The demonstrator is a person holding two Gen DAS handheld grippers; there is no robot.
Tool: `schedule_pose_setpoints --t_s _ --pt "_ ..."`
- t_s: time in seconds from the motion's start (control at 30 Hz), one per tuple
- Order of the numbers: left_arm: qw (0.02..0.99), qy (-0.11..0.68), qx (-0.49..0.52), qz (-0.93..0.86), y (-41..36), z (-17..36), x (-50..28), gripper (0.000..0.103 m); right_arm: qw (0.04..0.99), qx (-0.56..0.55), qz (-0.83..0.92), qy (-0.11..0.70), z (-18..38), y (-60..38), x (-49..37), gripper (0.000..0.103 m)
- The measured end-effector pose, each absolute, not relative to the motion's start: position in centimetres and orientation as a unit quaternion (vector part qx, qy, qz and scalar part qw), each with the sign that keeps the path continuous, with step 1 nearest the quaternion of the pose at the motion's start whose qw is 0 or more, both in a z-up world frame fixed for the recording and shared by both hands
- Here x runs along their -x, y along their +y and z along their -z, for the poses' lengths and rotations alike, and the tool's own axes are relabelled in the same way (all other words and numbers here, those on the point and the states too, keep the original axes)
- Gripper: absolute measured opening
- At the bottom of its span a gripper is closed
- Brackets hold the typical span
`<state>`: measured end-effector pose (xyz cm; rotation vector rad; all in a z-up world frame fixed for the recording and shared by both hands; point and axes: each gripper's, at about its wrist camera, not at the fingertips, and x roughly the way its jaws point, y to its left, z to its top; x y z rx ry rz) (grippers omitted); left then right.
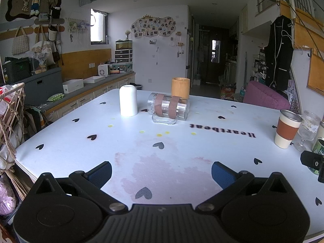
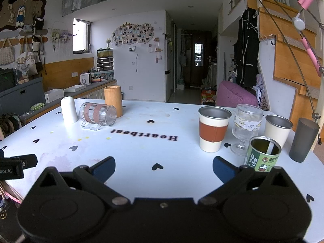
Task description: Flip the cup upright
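We are holding the left gripper (image 1: 161, 171) low over the near edge of the white heart-print tablecloth (image 1: 125, 147), its blue-padded fingers (image 1: 101, 173) spread wide with nothing between them. We are holding the right gripper (image 2: 164, 169) the same way, jaws wide apart and gripping nothing, above the near part of the same cloth.

We are taking the black word "Heartbeat" (image 2: 144, 135) printed on the cloth as our landmark. Nearer to us than the word and to its right, a green printed tin can (image 2: 263, 155) is standing open-topped just beside the right gripper's right finger. Right of the word, a steel cup with a brown sleeve (image 2: 213, 130) is standing upright, with a ribbed stemmed glass (image 2: 246, 126) just beside it, then a plain steel cup (image 2: 277, 128) and a dark grey tumbler (image 2: 303, 141) further right.

Beyond the word and to its left, the clear glass mug (image 1: 169, 108) with two brown bands is lying on its side, its handle resting on the cloth and its mouth facing right. Left of it, a white cup (image 1: 128, 100) is standing mouth down. Just behind the mug, a bamboo cup (image 1: 180, 88) is standing upright.
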<state>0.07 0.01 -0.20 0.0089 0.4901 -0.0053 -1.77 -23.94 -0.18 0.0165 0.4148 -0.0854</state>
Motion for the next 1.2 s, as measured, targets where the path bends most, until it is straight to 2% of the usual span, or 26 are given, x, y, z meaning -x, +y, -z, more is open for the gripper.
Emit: schedule_pose_setpoints --t_s 1.2 --pt "0.97 0.244 -0.003 0.003 -0.29 0.5 -0.09 0.103 0.977 -0.011 0.042 0.207 0.22 -24.11 1.78 0.103"
